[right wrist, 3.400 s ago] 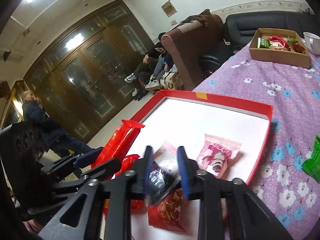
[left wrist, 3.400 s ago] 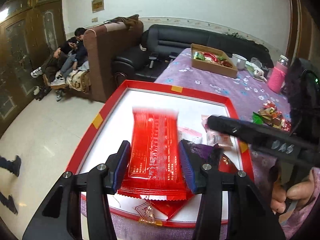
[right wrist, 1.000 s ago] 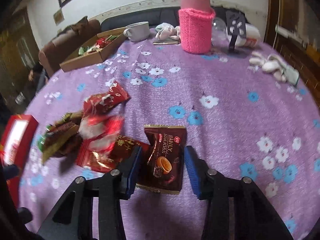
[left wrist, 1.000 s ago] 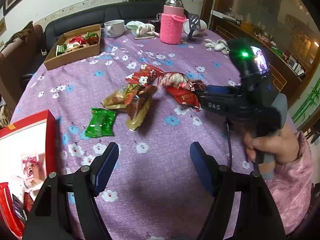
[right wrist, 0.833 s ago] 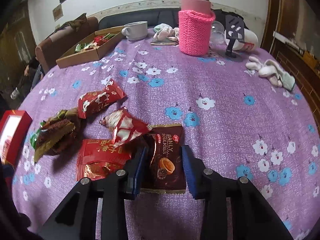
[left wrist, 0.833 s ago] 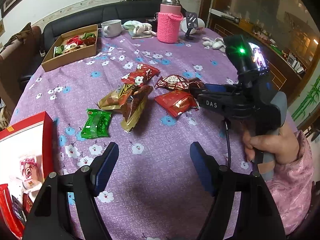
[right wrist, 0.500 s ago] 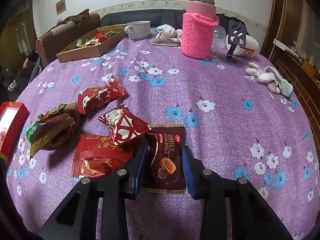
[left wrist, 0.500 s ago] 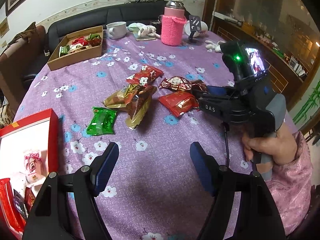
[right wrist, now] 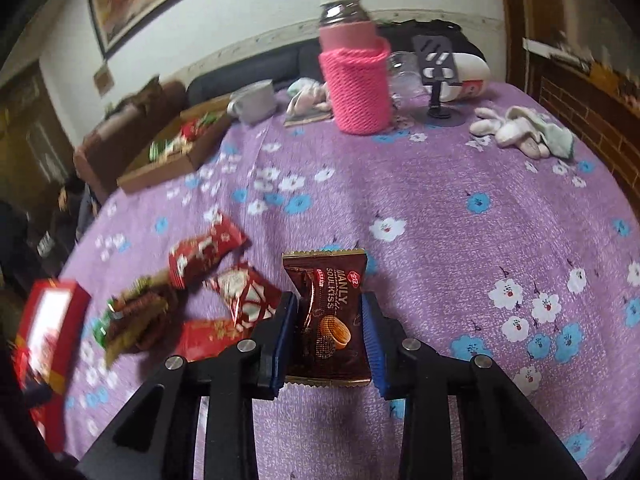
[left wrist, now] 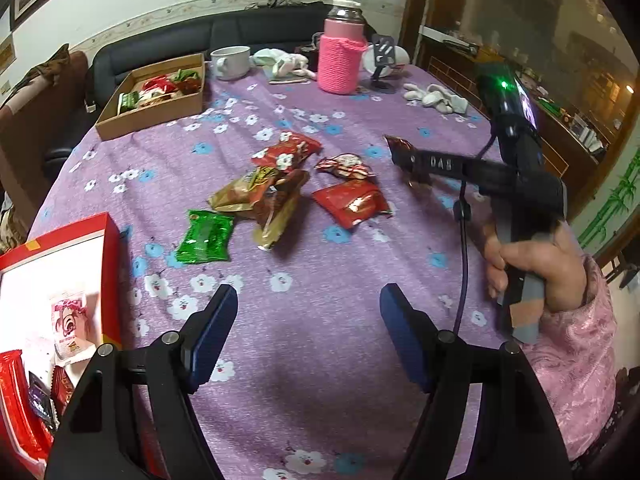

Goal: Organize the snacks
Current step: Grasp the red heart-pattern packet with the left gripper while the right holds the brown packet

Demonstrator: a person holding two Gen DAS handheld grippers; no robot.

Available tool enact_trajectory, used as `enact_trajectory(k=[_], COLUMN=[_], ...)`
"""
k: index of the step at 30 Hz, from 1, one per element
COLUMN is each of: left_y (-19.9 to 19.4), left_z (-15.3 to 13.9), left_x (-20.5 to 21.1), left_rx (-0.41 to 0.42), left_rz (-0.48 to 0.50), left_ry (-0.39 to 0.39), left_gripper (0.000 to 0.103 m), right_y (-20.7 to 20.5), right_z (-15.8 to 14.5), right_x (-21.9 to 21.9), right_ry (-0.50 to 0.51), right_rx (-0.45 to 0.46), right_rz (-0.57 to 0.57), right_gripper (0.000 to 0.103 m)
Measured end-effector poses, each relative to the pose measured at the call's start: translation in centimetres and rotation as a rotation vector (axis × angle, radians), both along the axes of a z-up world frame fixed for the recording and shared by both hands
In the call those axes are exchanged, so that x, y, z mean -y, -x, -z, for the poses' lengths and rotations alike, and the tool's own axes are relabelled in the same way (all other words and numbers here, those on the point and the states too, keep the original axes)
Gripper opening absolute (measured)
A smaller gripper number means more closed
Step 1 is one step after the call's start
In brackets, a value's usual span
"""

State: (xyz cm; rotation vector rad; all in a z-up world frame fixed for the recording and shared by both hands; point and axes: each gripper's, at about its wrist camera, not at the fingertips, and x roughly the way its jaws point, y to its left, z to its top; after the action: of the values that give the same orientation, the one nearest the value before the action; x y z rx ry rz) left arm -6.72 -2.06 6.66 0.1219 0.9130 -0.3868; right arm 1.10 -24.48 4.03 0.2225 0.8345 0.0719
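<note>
My right gripper (right wrist: 329, 320) is shut on a dark brown snack packet (right wrist: 326, 316) and holds it above the purple flowered tablecloth (right wrist: 440, 208); it also shows in the left wrist view (left wrist: 404, 160). My left gripper (left wrist: 308, 320) is open and empty over the cloth. Several loose snacks lie in a pile: a green packet (left wrist: 206, 236), a flat red packet (left wrist: 352, 200), gold-brown packets (left wrist: 264, 196) and red-white ones (left wrist: 286, 152). A red box with a white inside (left wrist: 112, 264) at the left holds a pink packet (left wrist: 70, 326) and red ones.
A cardboard tray of snacks (left wrist: 154, 98) stands at the far left. A white cup (left wrist: 230, 62), a flask in a pink knitted sleeve (left wrist: 342, 62), a phone stand (left wrist: 382, 68) and a soft toy (left wrist: 434, 96) stand at the back. The table edge curves off at right.
My right gripper has closed on the brown packet and lifted it off the cloth, away from the pile. My left gripper stays open and has shifted only slightly.
</note>
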Motion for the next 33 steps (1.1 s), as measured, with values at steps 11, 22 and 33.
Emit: enact_trajectory(k=[11, 22, 33], left_y=[0.9, 0.1, -3.5], left_z=[0.3, 0.6, -0.8], left_x=[0.6, 3.2, 4.5], left_rx=[-0.007, -0.005, 0.058], left_rz=[0.03, 0.096, 0.138], left_ry=[0.002, -0.038, -0.071], left_gripper=[0.074, 0.074, 0.073], right_y=[0.6, 0.8, 0.9], right_z=[-1.1, -1.0, -0.7], right_x=[3.8, 5.2, 6.3], right_ry=[-0.223, -0.321, -0.369], right_rx=[0.067, 0.076, 0.06], right_rz=[0.108, 0.139, 0.174], right_gripper=[0.034, 0.034, 0.034])
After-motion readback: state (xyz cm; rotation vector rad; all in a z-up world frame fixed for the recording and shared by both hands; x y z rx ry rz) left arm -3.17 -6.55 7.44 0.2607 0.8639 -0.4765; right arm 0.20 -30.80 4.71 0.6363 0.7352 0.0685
